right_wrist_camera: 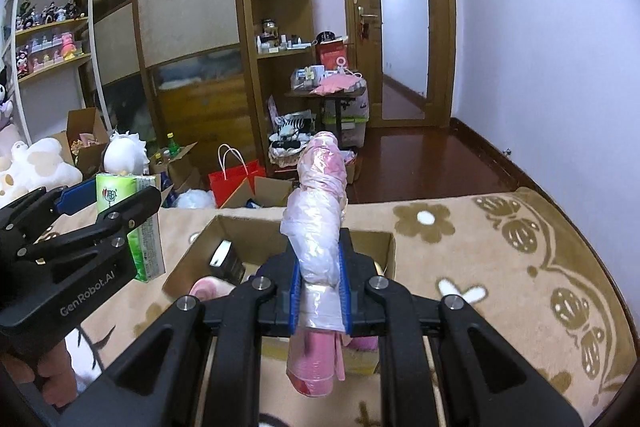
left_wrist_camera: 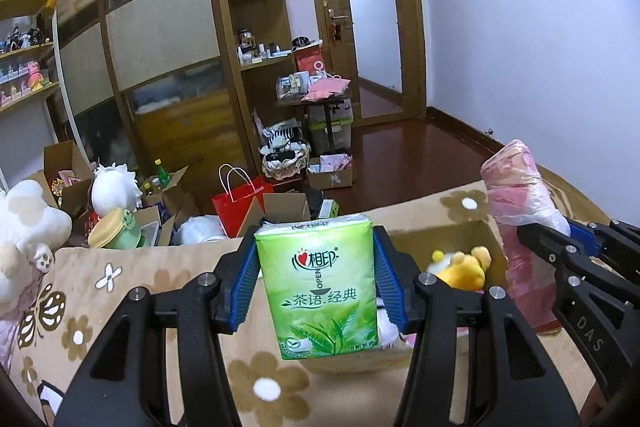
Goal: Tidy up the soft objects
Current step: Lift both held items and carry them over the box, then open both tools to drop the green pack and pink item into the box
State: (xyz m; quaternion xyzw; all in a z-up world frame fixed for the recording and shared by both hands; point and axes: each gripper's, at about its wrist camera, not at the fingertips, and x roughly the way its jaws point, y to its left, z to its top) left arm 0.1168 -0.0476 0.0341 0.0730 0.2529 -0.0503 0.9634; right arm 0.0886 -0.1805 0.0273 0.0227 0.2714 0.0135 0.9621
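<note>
My left gripper [left_wrist_camera: 316,283] is shut on a green tissue pack [left_wrist_camera: 320,287] and holds it upright above the bed, left of an open cardboard box [left_wrist_camera: 416,237]. The pack also shows in the right wrist view [right_wrist_camera: 140,227]. My right gripper [right_wrist_camera: 320,283] is shut on a pink roll wrapped in clear plastic [right_wrist_camera: 320,223], held upright over the box [right_wrist_camera: 200,251]; the roll also shows in the left wrist view [left_wrist_camera: 520,219]. A yellow plush toy [left_wrist_camera: 464,267] lies inside the box.
The box sits on a beige flower-patterned blanket [right_wrist_camera: 500,267]. Beyond the bed edge are a red paper bag [left_wrist_camera: 240,203], cardboard boxes and white plush toys [left_wrist_camera: 114,187]. Wooden wardrobe, shelves and a door stand behind.
</note>
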